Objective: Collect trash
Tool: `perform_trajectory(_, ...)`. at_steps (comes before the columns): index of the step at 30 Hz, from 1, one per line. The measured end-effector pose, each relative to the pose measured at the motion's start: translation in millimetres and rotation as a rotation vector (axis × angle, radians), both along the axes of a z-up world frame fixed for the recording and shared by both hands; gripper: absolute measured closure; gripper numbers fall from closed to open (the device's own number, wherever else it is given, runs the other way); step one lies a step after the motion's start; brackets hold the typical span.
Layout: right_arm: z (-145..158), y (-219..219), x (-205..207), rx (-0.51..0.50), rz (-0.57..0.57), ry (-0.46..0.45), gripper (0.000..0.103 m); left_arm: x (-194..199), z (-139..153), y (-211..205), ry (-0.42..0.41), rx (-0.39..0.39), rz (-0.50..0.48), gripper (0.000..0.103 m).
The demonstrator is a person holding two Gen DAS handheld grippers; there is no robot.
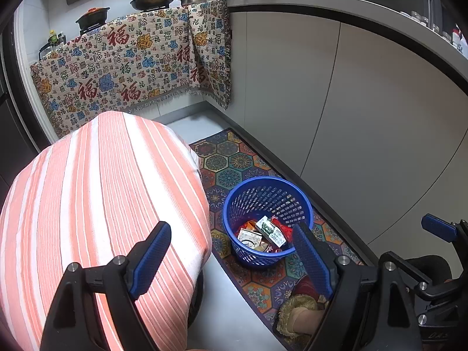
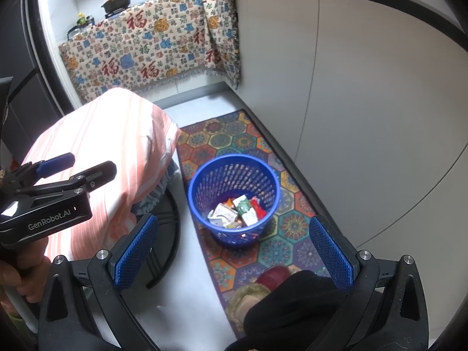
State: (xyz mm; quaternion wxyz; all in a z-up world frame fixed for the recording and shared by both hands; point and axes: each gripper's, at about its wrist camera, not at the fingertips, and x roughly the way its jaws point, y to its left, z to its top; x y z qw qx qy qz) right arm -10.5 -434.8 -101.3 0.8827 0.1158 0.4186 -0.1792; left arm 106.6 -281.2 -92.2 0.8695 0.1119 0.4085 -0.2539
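Both claws hang above the kitchen floor, and neither one is carrying anything. The left claw (image 1: 231, 259) is spread wide, its blue pads well apart, with a striped cloth-covered desk (image 1: 96, 193) under its left finger. The right claw (image 2: 234, 251) is just as wide and just as bare. Between the fingers in both views sits the blue basket (image 2: 201, 175), upright on the patterned mat (image 2: 292, 222), close beside the grey cabinet front (image 2: 380, 102). Down in the basket lies the trash (image 2: 237, 210): crumpled wrappers, a white and green carton (image 1: 270, 229), something red beside it. A slippered foot (image 1: 295, 311) stands on the mat's near end.
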Motion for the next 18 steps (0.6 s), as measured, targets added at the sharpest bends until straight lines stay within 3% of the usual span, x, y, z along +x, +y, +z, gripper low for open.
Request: perform_trajectory(18,-4.0,1.0,0.5,0.006,-0.012,0.012,0.0,-2.3,-3.4,-2.3,-0.003,0.007,0.008,0.016)
